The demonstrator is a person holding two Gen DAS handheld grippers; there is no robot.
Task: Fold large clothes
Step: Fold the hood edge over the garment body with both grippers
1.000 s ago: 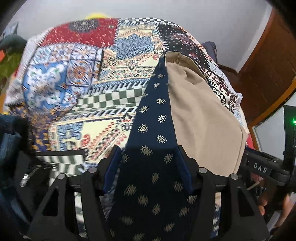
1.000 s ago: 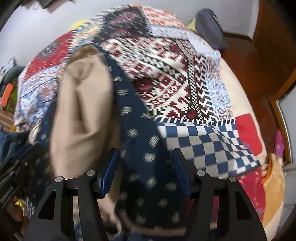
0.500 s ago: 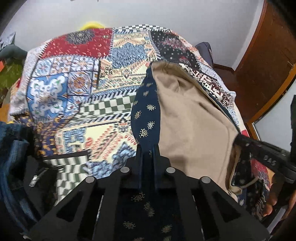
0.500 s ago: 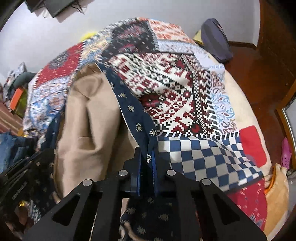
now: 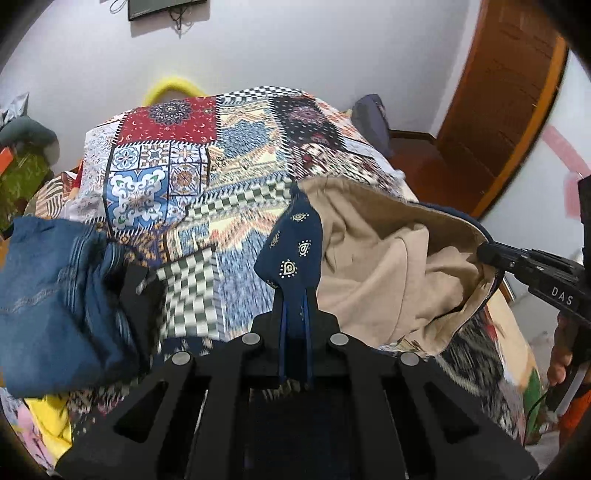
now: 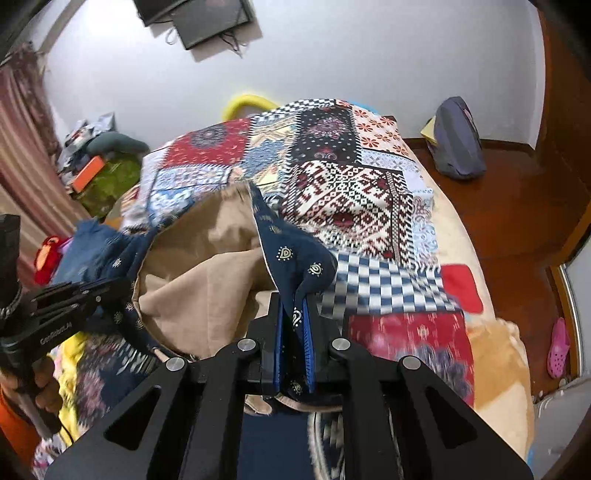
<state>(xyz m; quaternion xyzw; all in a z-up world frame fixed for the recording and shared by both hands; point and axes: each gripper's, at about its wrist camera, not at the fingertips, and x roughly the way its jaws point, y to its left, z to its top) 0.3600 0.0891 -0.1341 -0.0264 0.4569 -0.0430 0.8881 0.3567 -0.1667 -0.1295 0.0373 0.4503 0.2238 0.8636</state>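
Home bedroom. My view takes in a bed under a patchwork bedspread [image 6: 354, 192], wooden floor [image 6: 509, 206], wooden door [image 5: 506, 96], wall-mounted screen [image 6: 207, 18], a backpack [image 6: 456, 138] by the wall, a pink clog [image 6: 557, 347], heaped clothes [image 5: 55, 295].

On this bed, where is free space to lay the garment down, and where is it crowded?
The far and right parts of the patchwork bedspread lie bare, from the red-and-white woven patch to the blue checked patch. The left edge is crowded: blue jeans and yellow fabric. The navy garment with beige lining hangs over the middle.
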